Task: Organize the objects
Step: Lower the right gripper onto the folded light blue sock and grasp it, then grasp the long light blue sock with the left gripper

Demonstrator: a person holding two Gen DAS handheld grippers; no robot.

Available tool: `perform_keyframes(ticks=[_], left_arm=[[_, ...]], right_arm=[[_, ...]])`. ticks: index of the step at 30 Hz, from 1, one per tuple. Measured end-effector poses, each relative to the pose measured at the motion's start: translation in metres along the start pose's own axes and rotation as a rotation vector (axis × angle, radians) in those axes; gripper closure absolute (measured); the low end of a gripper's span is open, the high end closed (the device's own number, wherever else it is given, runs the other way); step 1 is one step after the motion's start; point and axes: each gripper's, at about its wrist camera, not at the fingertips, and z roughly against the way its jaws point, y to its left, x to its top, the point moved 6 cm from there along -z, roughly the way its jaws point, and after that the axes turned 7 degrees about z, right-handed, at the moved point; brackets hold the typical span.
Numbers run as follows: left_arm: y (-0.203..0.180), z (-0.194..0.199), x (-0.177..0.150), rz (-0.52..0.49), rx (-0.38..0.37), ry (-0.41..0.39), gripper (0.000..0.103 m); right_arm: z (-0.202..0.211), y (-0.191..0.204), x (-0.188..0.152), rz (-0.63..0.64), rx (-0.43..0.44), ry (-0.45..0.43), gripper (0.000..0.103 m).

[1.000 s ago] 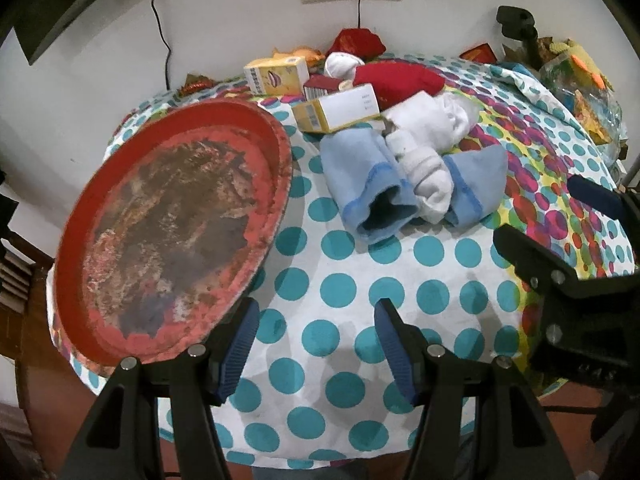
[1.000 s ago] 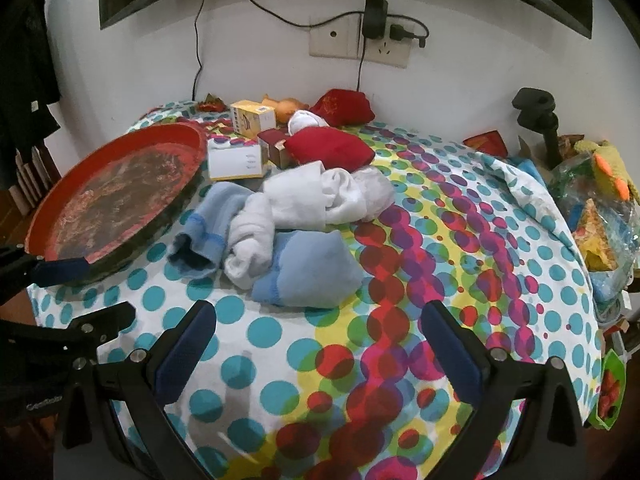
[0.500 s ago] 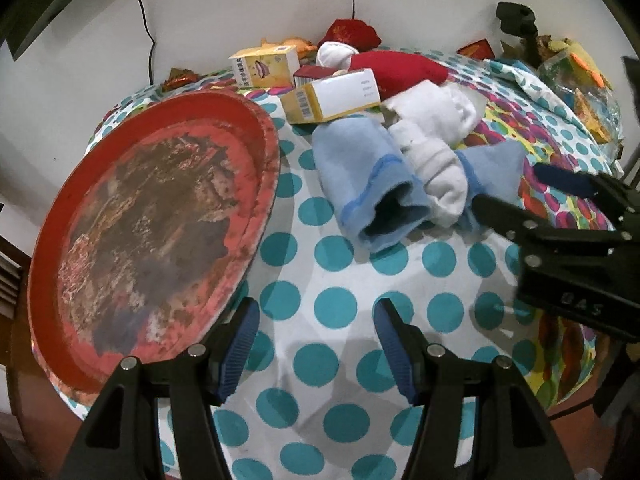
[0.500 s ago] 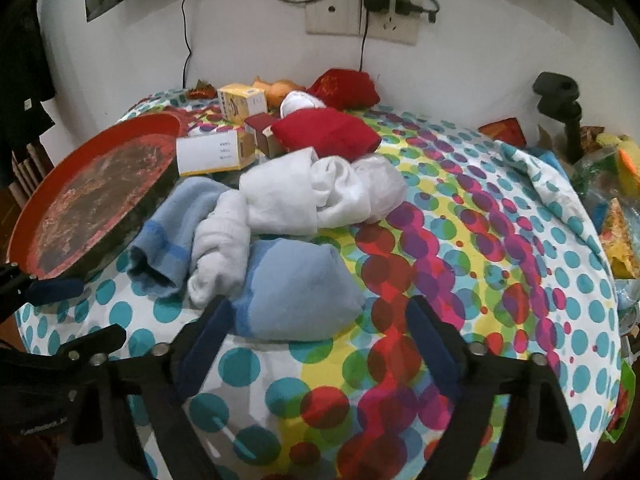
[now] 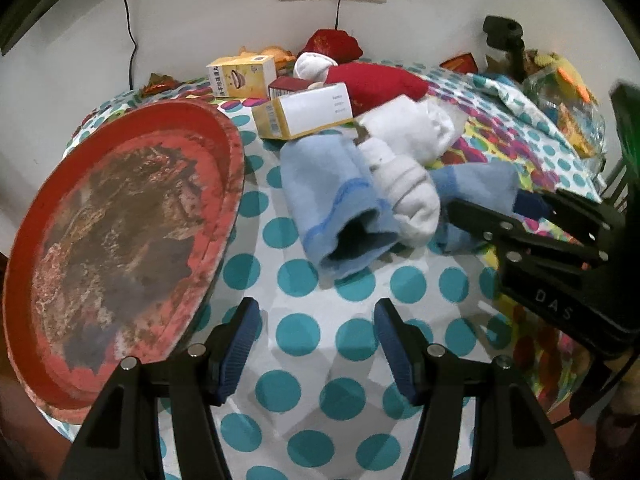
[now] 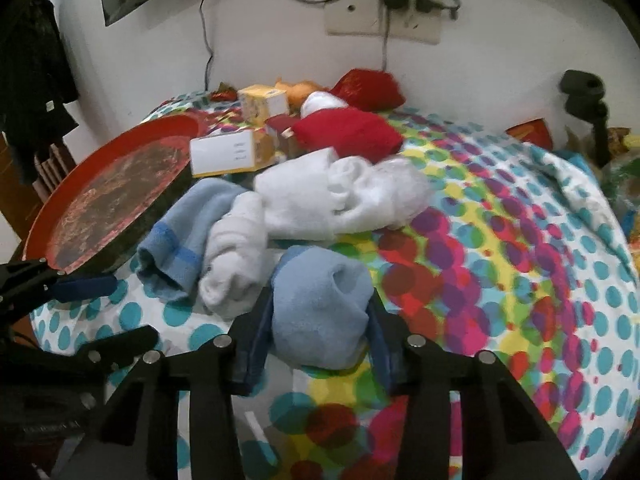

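Observation:
A pile of socks lies mid-table. My right gripper has its jaws around a light blue sock, pads touching both sides; it also shows in the left wrist view. A second blue sock and a white sock lie to its left, more white socks behind. My left gripper is open and empty over the dotted cloth, in front of the blue sock. A worn red round tray lies at the left.
Yellow and white boxes, a red pouch and a red bag sit behind the socks. Wall sockets with cables are at the back. A black stand and bagged clutter are at the right.
My right gripper moved forward and narrowed its jaws around the light blue sock. My left gripper moved forward, closer to the socks and tray.

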Motion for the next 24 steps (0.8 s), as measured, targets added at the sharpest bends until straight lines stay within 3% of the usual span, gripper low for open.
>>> perform_keyframes(ticks=[5, 13, 24], left_arm=[[0.003, 0.004, 0.011, 0.009, 0.019, -0.037, 0.042], [-0.002, 0.012, 0.035, 0.063, -0.084, -0.057, 0.042], [0.002, -0.021, 0.060, 0.102, -0.066, -0.021, 0.042]], right_arm=[[0.009, -0.028, -0.009, -0.026, -0.036, -0.008, 0.063], [0.007, -0.050, -0.018, -0.084, -0.005, -0.013, 0.063], [-0.002, -0.076, -0.004, -0.116, -0.065, 0.000, 0.063]])
